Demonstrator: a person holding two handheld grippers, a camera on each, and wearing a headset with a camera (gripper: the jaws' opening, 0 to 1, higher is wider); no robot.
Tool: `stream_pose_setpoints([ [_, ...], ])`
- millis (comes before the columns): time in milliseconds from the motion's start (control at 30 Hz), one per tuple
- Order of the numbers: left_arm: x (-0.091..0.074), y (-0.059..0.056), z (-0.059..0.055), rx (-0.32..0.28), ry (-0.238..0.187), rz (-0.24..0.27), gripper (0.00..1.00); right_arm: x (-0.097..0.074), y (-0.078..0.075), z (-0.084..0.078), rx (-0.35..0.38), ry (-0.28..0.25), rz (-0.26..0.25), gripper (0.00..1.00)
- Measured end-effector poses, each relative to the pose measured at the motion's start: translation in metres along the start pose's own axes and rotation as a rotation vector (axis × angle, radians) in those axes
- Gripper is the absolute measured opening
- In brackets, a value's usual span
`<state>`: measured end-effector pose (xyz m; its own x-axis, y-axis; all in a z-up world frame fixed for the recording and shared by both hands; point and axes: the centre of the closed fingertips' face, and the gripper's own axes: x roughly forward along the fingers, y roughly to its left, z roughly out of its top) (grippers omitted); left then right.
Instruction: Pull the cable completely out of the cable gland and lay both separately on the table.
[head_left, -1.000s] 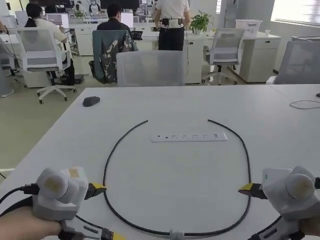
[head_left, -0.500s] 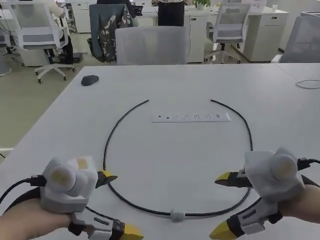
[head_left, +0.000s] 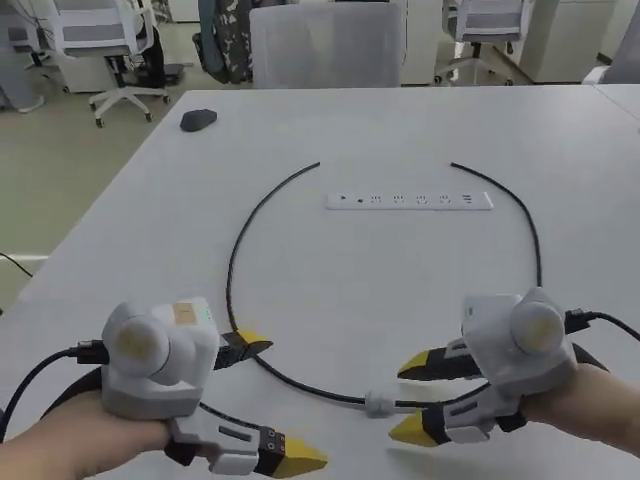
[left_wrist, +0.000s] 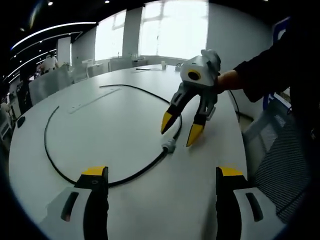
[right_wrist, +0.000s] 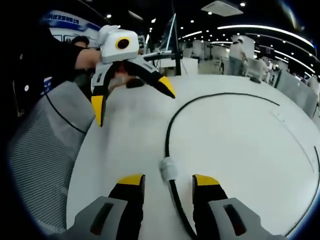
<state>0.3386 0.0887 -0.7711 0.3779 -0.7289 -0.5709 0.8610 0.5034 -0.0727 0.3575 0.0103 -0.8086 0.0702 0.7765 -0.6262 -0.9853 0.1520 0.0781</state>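
Observation:
A long black cable (head_left: 232, 262) lies in a wide open loop on the white table (head_left: 330, 290). A small grey cable gland (head_left: 378, 404) sits on the cable at the near side of the loop. My right gripper (head_left: 405, 398) is open and low over the table, its yellow fingertips just right of the gland. In the right gripper view the gland (right_wrist: 168, 170) lies between the open jaws of that gripper (right_wrist: 168, 180). My left gripper (head_left: 278, 402) stands wide open left of the gland, straddling the cable without touching it. In the left gripper view the gland (left_wrist: 169, 147) is ahead of the open left gripper (left_wrist: 162, 172).
A white power strip (head_left: 410, 201) lies inside the loop at the far side. A dark mouse (head_left: 198, 120) rests at the table's far left. A grey office chair (head_left: 325, 45) stands behind the table. The table's left edge runs near my left hand.
The right gripper has moved left and down until its jaws flank the gland. The left gripper has edged toward the cable. The head camera has tilted down.

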Motion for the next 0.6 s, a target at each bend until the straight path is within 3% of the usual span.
stream_pose_setpoints([
  [100,0.001,0.007,0.005,0.043,-0.034,0.043,0.83,0.003,-0.001,0.001,-0.027,-0.001,-0.005,0.29],
  [167,0.003,0.012,0.009,-0.033,-0.069,0.064,0.84,0.006,-0.001,-0.001,-0.03,0.001,0.009,0.27],
  [200,0.004,0.012,0.009,-0.05,-0.082,0.051,0.84,0.008,0.001,-0.002,-0.035,0.009,0.017,0.23],
  [333,0.006,0.006,0.004,-0.083,-0.054,0.02,0.74,0.011,-0.001,-0.004,-0.06,0.014,0.018,0.2],
  [467,0.008,0.005,0.007,-0.08,-0.08,0.039,0.8,0.015,-0.005,-0.004,-0.08,0.008,0.002,0.21],
  [600,0.009,0.003,0.008,-0.1,-0.085,0.028,0.78,0.018,-0.007,-0.004,-0.104,0.011,0.0,0.15],
])
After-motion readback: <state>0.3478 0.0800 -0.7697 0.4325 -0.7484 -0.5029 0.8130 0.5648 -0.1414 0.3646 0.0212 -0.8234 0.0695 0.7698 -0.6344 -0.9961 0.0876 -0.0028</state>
